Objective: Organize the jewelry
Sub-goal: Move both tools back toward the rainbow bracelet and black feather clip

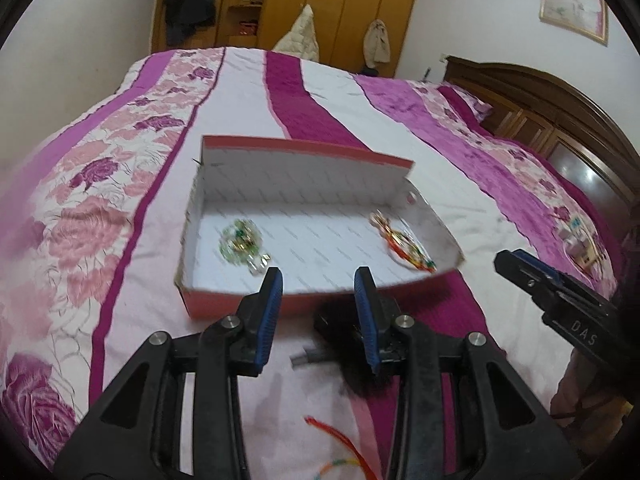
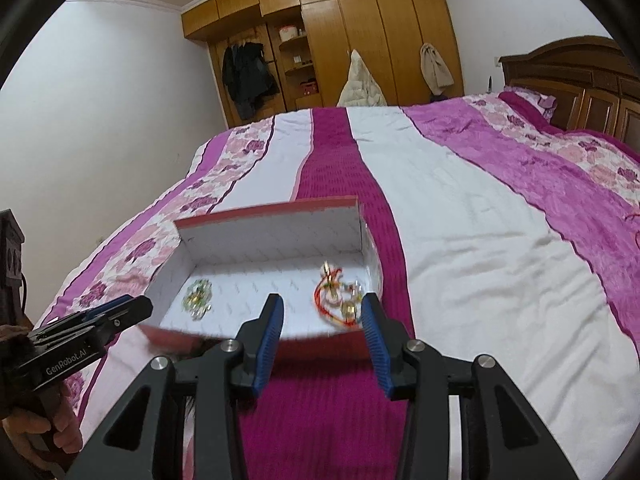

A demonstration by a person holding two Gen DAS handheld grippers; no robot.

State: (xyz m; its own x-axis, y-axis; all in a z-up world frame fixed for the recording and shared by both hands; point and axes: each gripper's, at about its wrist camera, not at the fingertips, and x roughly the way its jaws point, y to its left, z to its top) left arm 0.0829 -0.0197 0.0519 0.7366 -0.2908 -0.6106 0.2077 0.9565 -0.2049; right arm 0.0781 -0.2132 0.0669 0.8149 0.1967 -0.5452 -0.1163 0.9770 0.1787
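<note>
An open box (image 1: 304, 168), red outside and white inside, sits on the bed; it also shows in the right wrist view (image 2: 272, 240). Inside lie a green bead piece (image 1: 240, 240) (image 2: 197, 298) at the left and a red-and-gold cord piece (image 1: 404, 246) (image 2: 338, 294) at the right. My left gripper (image 1: 318, 292) is open and empty, just short of the box's near wall. A dark furry object (image 1: 344, 344) lies on the bed under its right finger. A red cord (image 1: 344, 440) lies below it. My right gripper (image 2: 323, 320) is open and empty at the box's near right.
The bedspread (image 2: 460, 240) has pink, purple and white stripes. A wooden headboard (image 1: 560, 120) stands at the right and a wardrobe (image 2: 360, 32) at the far wall. Small objects (image 1: 580, 240) lie on the bed at the right. A hand holding the left gripper (image 2: 52, 420) shows.
</note>
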